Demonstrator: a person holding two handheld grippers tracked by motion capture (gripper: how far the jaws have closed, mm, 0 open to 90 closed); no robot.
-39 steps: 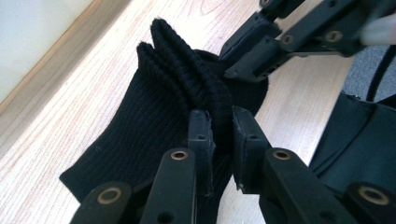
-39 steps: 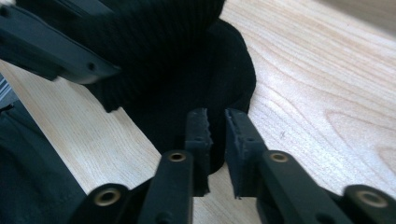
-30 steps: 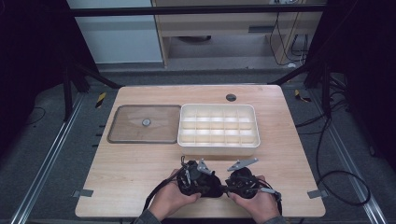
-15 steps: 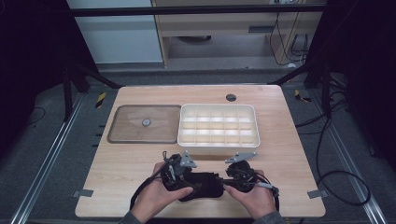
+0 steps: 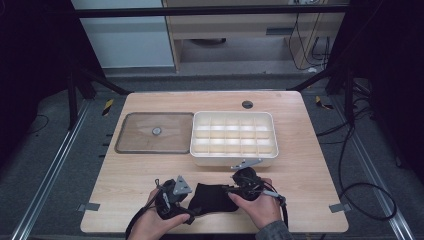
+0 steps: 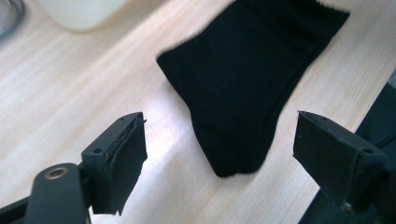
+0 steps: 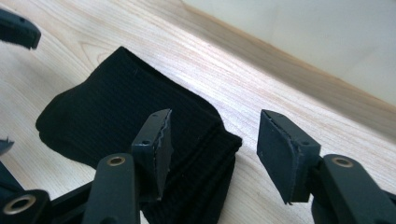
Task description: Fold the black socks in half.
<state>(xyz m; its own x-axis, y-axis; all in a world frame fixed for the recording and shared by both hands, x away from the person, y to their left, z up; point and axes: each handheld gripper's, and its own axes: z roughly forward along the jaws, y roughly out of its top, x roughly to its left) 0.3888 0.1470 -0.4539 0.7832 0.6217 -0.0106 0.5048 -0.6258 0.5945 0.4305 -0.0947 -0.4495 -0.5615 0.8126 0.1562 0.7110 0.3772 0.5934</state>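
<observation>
releasing a black sock at the near table edge

lying flat on the table (image 5: 125, 200) near its front edge, the sock (image 5: 212, 197) sits between the two hands and just short of the white tray (image 5: 272, 147). it is black, ribbed and folded.

left gripper (image 5: 175, 197): held in the left hand (image 5: 152, 225) at the sock's left end. in the left gripper view the left gripper (image 6: 219, 149) has its jaws wide apart, and they have just been opening. the sock (image 6: 252, 79) lies ahead of them on the wood, its rounded end nearest the jaws. neither pad touches the fabric.

right gripper (image 5: 240, 182): held in the right hand (image 5: 260, 207) at the sock's right end. in the right gripper view the right gripper (image 7: 212, 144) has its jaws partly apart, and they too have just been opening. the sock (image 7: 116, 112) lies under and beside one jaw, with its folded ribbed end reaching into the gap. the other jaw stands over bare wood. the pads do not press on the sock.

beyond the sock, the tray stands mid-table, divided into small compartments. to its left, just beside it, lies a clear lid (image 5: 155, 132) with a small knob at its centre. a dark round spot (image 5: 247, 104) marks the tabletop behind the tray.
</observation>
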